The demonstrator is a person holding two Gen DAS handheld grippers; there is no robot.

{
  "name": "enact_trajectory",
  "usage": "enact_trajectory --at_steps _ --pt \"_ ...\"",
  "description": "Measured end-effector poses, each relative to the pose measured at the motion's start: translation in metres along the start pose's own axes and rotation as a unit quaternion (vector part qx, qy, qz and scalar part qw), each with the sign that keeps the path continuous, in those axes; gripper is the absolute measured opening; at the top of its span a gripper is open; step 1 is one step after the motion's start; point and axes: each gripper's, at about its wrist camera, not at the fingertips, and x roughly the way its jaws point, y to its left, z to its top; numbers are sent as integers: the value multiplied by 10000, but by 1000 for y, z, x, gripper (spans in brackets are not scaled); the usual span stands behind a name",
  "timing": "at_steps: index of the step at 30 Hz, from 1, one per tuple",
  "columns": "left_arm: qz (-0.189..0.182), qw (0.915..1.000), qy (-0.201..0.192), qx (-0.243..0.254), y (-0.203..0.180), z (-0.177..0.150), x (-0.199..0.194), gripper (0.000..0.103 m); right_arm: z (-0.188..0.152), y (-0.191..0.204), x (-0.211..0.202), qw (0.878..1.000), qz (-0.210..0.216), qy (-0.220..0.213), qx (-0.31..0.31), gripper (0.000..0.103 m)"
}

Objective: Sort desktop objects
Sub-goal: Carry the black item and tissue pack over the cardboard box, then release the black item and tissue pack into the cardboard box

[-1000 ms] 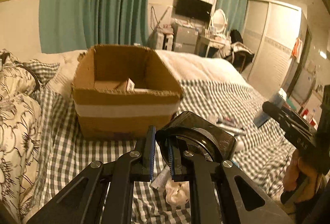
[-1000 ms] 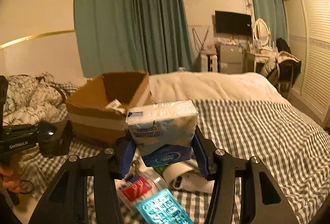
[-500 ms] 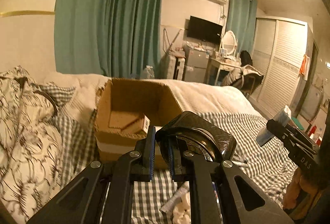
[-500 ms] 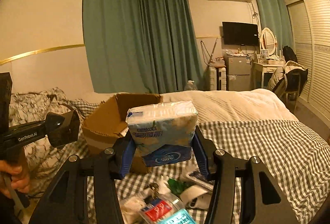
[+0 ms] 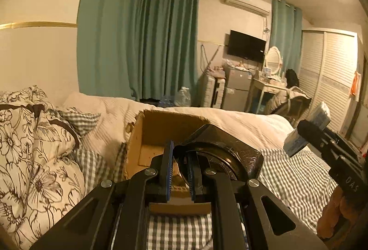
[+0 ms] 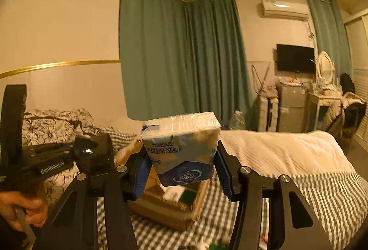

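**Tissue pack and black case held over the box**

The soft, plastic-wrapped tissue pack (image 6: 181, 148) sits clamped in the right gripper (image 6: 181, 171), above the open cardboard box (image 6: 165, 204). The left gripper (image 5: 180, 171), nearly closed, pinches the glossy black case (image 5: 220, 151). The box stands on the checked bedsheet (image 5: 296, 181).

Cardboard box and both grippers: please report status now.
Left gripper shut on black case. Right gripper shut on tissue pack. Both held above the cardboard box. No obstruction seen.
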Motion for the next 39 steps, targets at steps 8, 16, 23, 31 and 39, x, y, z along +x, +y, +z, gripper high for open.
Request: enact_trajectory --at_steps 8,16,23,31,39 --pt "304 9995 -94 52 1 14 27 11 14 -12 40 9995 309 22 50 50" --pt "433 9989 73 142 3 18 69 11 -3 -14 84 9983 431 386 -103 50" --pt "568 9975 355 227 8 12 106 11 -28 -5 137 9932 697 911 -223 50" --pt "725 9935 836 249 19 -3 146 11 -54 -10 179 9872 720 1425 -50 51" --pt "896 9865 1354 201 27 -19 173 11 -77 -19 207 9791 648 1928 78 51"
